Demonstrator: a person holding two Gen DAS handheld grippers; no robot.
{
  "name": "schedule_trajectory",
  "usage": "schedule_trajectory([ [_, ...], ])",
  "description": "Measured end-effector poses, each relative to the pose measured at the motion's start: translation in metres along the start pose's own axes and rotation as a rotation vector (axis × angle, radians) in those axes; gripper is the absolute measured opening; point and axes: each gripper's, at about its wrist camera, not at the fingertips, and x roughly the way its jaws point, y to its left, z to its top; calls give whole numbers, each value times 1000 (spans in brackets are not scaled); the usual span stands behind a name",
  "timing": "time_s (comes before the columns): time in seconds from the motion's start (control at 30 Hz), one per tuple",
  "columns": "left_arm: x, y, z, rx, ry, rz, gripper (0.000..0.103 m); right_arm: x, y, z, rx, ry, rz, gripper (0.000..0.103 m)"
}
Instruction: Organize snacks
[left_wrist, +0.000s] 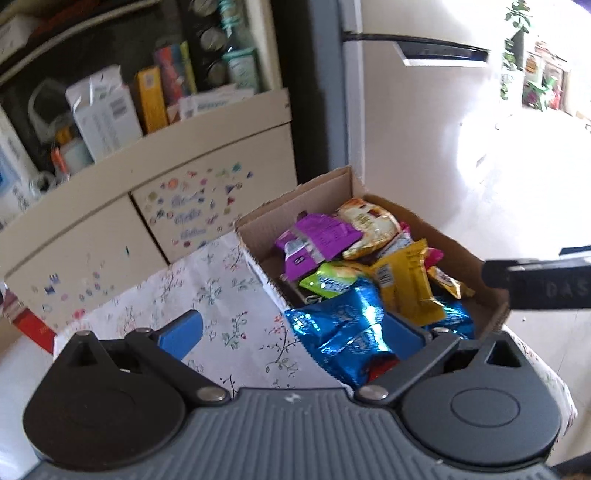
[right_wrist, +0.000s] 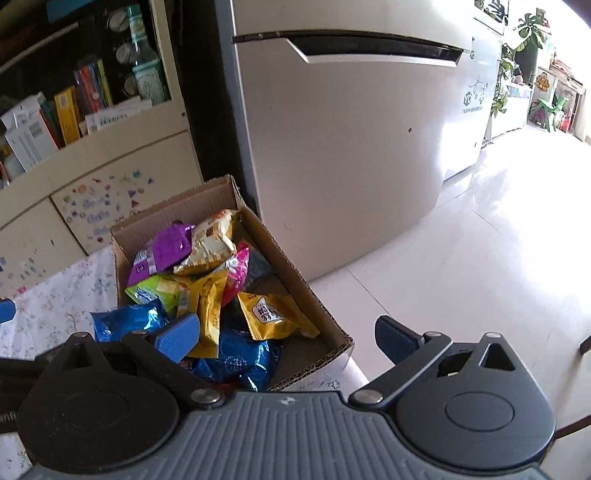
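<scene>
Snack packets (right_wrist: 207, 295) in cardboard box (right_wrist: 295, 280) at worktop (left_wrist: 221, 295) corner: light, crinkly, slippery; pinch sealed edge. Left hand-held gripper (left_wrist: 295, 332), right hand-held gripper (right_wrist: 288, 336) spread, empty.

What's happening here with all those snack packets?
A person holding two hand-held grippers is sorting snacks. The packets, among them a purple packet and a blue foil packet, are piled in a cardboard box on a flowered tablecloth. The left gripper and right gripper both hang over the box, jaws wide open, gripping nothing.
</scene>
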Motion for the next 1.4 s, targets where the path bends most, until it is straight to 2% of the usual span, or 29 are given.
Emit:
schedule_trajectory([
  [0.2, 18, 13, -2, -82, 48, -16, 102, 7, 15, -5, -43, 34, -30, 103],
  [0.33, 23, 14, 0, -105, 42, -11, 102, 10, 22, -6, -46, 43, -49, 103],
  [0.67, 31, 14, 3, -70, 26, 39, 102, 15, 30, -7, -51, 57, -78, 103],
  [0.83, 34, 14, 3, -53, 27, 38, 102, 18, 30, -7, -60, 64, -91, 103],
  [1.07, 33, 10, 3, 27, 8, 51, 102, 21, 33, -9, -84, 79, -90, 103],
  [1.4, 34, 9, 1, 50, 9, 70, 102, 26, 36, -11, -99, 92, -97, 103],
])
